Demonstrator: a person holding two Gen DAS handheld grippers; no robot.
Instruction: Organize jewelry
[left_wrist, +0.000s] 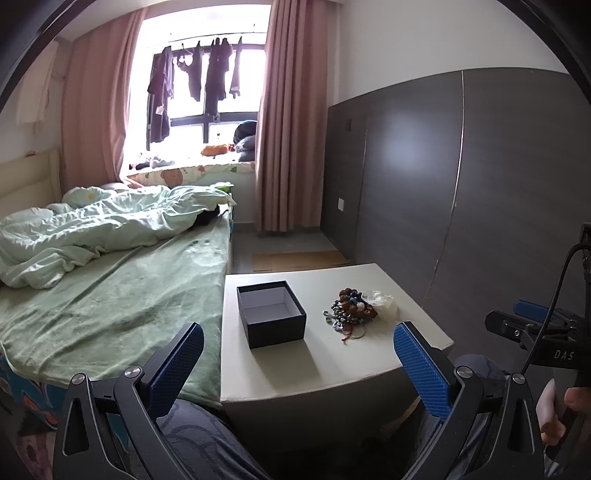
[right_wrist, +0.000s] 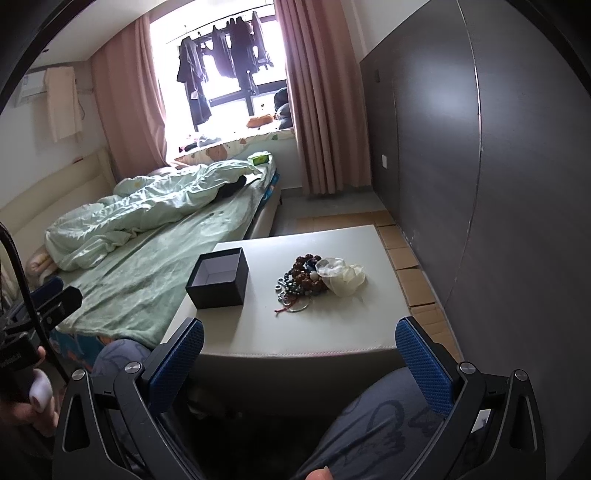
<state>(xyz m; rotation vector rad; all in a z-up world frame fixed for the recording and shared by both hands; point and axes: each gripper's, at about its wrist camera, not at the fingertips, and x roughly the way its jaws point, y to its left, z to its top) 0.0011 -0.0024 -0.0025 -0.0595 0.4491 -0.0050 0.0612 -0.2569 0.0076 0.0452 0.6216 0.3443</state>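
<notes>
A pile of jewelry (left_wrist: 351, 308) (right_wrist: 303, 282), brown and dark bead strings, metal rings and a red cord, lies on a white low table (left_wrist: 332, 369) (right_wrist: 295, 332). White translucent pieces (left_wrist: 380, 302) (right_wrist: 341, 275) lie at its right side. An open, empty black box (left_wrist: 271, 314) (right_wrist: 218, 277) stands to the left of the pile. My left gripper (left_wrist: 299, 343) is open and empty, held back before the table's near edge. My right gripper (right_wrist: 299, 339) is open and empty, also short of the near edge. The right gripper also shows at the right edge of the left wrist view (left_wrist: 532, 325).
A bed with green sheet (left_wrist: 110, 288) (right_wrist: 147, 266) and rumpled duvet adjoins the table's left side. A dark panelled wall (left_wrist: 443, 184) (right_wrist: 480, 166) runs on the right. Cardboard sheets (right_wrist: 406, 258) lie on the floor beside the table. The person's knees sit below both grippers.
</notes>
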